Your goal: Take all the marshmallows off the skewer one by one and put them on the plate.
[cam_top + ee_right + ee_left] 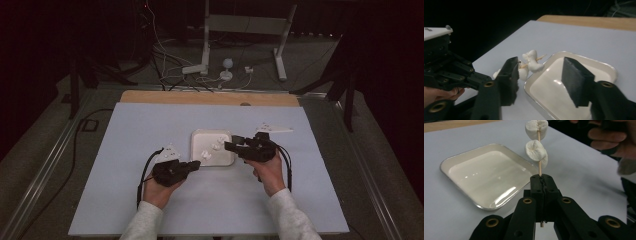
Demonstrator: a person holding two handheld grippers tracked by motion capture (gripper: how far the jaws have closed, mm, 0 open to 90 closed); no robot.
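Note:
A thin wooden skewer (539, 167) carries white marshmallows (536, 150), and my left gripper (541, 179) is shut on its lower end. In the high view the left gripper (195, 164) sits at the near left corner of the white square tray (212, 132), with the marshmallows (206, 155) hanging over the tray. My right gripper (229, 146) reaches in over the tray's right edge, open. In the right gripper view its jaws (540, 67) stand wide apart with nothing between them. The marshmallows (533, 61) float just past its left jaw, above the tray's (609, 68) corner.
The tray (449, 162) rests on a pale sheet (150, 125) that covers the table. A white three-cornered plate (273, 129) shows behind the right hand. Beyond the table's wooden far edge (210, 97) are stand legs and cables on the floor.

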